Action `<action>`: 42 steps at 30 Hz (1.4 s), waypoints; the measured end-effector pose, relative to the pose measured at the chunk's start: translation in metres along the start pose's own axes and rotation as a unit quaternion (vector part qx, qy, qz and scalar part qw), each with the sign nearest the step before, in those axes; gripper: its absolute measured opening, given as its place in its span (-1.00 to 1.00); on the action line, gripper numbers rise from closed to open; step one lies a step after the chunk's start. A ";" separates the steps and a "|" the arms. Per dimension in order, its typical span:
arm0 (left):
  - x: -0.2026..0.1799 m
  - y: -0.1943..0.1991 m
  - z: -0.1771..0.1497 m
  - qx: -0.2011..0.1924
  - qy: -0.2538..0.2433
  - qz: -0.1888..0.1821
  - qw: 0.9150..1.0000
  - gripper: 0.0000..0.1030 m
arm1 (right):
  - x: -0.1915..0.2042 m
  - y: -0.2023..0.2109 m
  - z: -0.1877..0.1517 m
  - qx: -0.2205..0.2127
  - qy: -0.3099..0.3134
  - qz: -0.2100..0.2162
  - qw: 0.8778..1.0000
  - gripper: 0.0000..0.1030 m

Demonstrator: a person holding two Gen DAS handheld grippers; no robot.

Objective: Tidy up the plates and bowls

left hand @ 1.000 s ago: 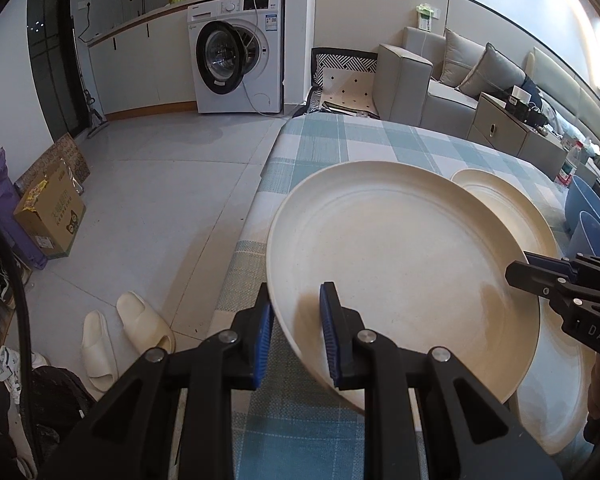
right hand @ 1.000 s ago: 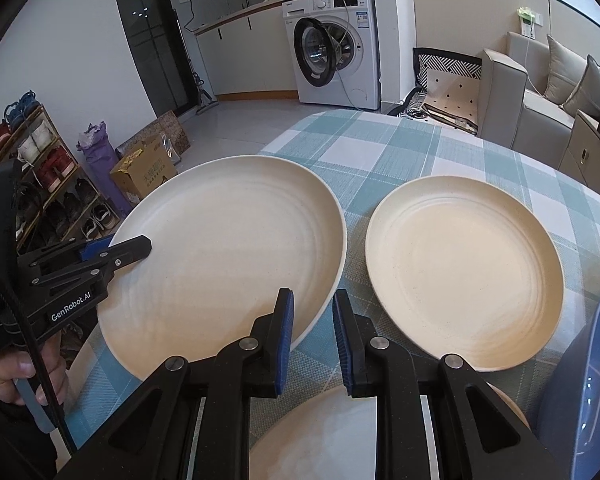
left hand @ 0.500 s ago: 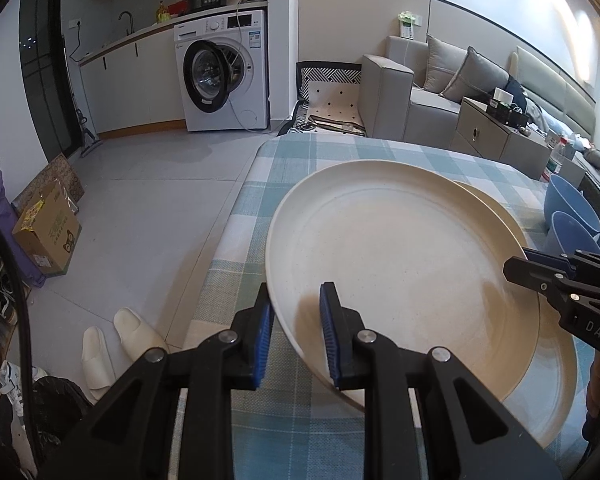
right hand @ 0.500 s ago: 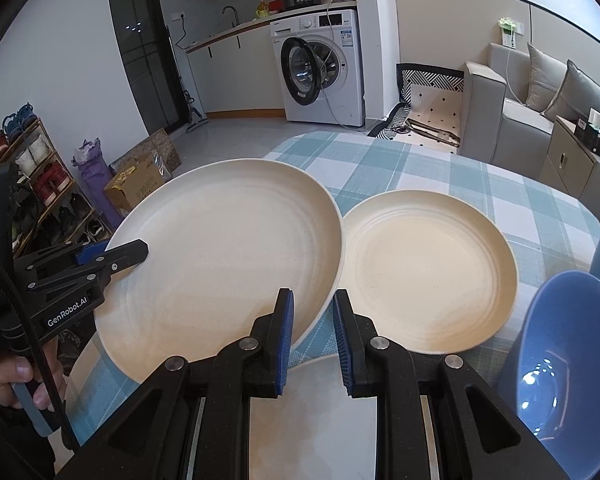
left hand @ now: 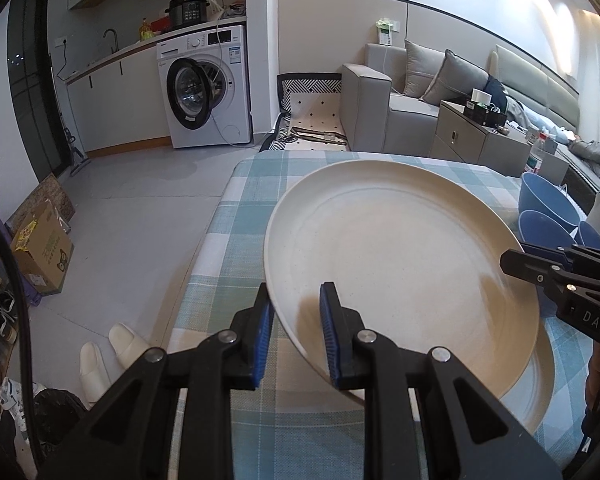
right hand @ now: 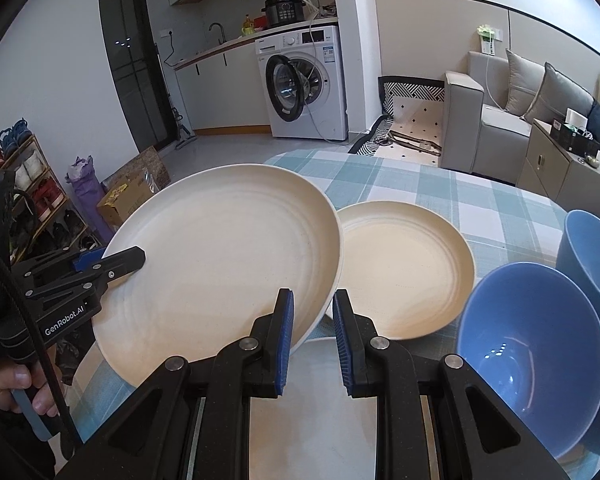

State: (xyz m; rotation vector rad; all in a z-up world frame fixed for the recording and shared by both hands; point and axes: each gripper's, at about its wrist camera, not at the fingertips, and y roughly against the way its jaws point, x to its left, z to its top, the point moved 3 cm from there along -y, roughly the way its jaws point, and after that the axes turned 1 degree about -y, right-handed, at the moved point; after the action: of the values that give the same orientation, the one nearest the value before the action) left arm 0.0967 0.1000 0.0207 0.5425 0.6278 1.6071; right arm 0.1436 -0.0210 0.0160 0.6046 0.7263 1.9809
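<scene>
Large cream plate lifted clear of the desk, tilted, filling the centre of the left wrist view and the centre-left of the right wrist view. Left claw at bottom centre of its own view, clamped on the plate's near rim, one blue pad under the rim and one on the inner face. Right claw at bottom centre of its view, clamped likewise on the plate's opposite edge, rim pinched between the blue pads. Seen from the left wrist, right claw entering from the right edge of the frame, tips over the plate's rim. Seen from the right wrist, left claw entering from the left edge, a hand wrapped around its handle at lower left.

Second cream plate flat on the checked cloth, right of centre in the right wrist view, partly overlapped by the raised plate's edge. Third cream plate beneath the right claw at bottom centre, mostly hidden. Blue bowl at lower right, tipped on its side with the opening toward the camera; another blue bowl just behind it at the right edge, touching or nearly so.
</scene>
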 end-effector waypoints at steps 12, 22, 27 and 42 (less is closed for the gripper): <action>-0.022 0.011 -0.006 -0.004 -0.019 -0.017 1.000 -0.59 | -0.012 0.031 -0.021 -0.009 -0.012 -0.014 1.000 -0.60; -0.035 0.024 -0.008 -0.016 -0.027 -0.035 0.999 -0.59 | -0.022 0.056 -0.030 -0.016 -0.007 -0.025 1.000 -0.60; -0.045 0.027 -0.014 -0.014 -0.035 -0.039 0.999 -0.59 | -0.028 0.063 -0.041 -0.012 -0.009 -0.028 0.999 -0.60; -0.063 0.019 -0.036 0.007 -0.047 -0.053 0.997 -0.57 | -0.040 0.062 -0.068 0.004 -0.015 -0.046 0.999 -0.60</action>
State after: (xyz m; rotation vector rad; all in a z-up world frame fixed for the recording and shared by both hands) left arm 0.0670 0.0325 0.0073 0.5816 0.5891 1.4701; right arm 0.0803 -0.0989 0.0062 0.5935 0.7312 1.8815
